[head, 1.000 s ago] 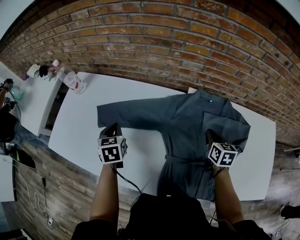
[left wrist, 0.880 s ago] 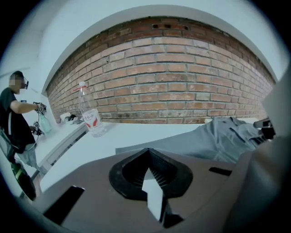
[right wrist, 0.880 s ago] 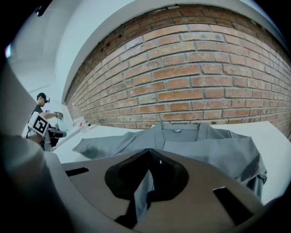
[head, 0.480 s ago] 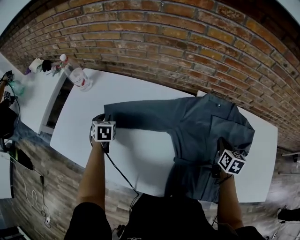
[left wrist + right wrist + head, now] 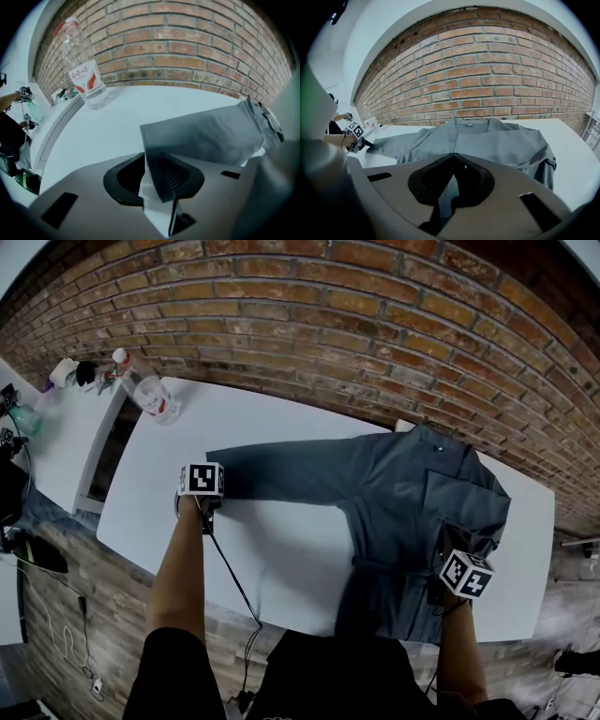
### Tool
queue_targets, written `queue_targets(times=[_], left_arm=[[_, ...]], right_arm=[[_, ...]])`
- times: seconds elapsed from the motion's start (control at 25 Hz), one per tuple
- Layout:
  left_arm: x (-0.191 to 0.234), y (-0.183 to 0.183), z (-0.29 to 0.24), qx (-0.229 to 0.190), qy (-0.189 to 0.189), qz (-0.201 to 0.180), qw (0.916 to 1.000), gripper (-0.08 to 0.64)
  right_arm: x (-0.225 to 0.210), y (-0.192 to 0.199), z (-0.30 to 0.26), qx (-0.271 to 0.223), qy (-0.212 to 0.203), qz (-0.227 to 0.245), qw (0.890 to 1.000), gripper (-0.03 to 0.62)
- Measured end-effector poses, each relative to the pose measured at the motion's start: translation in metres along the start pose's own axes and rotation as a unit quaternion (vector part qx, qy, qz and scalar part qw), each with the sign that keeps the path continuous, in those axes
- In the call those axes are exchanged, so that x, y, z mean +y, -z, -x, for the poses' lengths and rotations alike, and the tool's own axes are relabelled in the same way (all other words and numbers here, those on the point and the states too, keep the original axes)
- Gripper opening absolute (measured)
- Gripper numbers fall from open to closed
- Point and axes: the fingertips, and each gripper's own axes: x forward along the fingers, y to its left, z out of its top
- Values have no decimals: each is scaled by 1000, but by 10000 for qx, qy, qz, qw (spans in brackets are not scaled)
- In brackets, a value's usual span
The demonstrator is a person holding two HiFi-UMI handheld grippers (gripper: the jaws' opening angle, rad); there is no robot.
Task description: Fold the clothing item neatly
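On the white table point(image 5: 281, 418): grey robe point(image 5: 412, 512) flat, long axis running from the person to the brick wall point(image 5: 375, 324).
Collar points at the wall; hem at the near edge, draping over it. One sleeve point(image 5: 281, 479) is stretched out sideways, cuff pointing at the bottle point(image 5: 150, 395) end of the table; the opposite side looks folded in over the body. Left gripper point(image 5: 149, 161) at that cuff: jaws part-way apart, cuff corner between them, table visible in the gap, not clamped. Right gripper point(image 5: 452, 161) at the robe's lower edge on the person's right: jaws closed, pinching a fold of the grey cloth.
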Motion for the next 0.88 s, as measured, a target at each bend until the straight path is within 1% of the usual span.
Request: queue_targets(times=[0.12, 0.2, 0.24, 0.32, 0.4, 0.52, 0.6, 0.76, 0.88], left_arm=[[-2, 2, -6, 82, 235, 232, 9994, 100], [-3, 1, -5, 93, 388, 415, 9983, 82], [-5, 1, -6, 103, 425, 413, 9982, 72], [-8, 2, -5, 116, 408, 283, 9987, 48], [-10, 2, -6, 101, 271, 153, 9995, 25], [-13, 2, -7, 131, -19, -199, 9997, 14], [-15, 1, -5, 143, -92, -389, 9991, 14], [-15, 2, -5, 196, -82, -368, 9991, 14], [-23, -6, 7, 37, -102, -447, 9989, 14]], right_arm=[[4, -3, 0, -52, -36, 45, 10000, 2], [6, -7, -1, -96, -54, 92, 9999, 2], [8, -7, -1, -104, -68, 105, 9999, 2], [11, -5, -2, -96, -101, 117, 9998, 2], [12, -3, -1, -78, -128, 127, 9998, 2], [14, 1, 1, -66, -159, 131, 9998, 2], [14, 3, 2, -54, -181, 143, 9997, 2], [12, 3, 8, -75, -207, 190, 9996, 2], [7, 3, 12, -71, -209, 190, 9996, 0]])
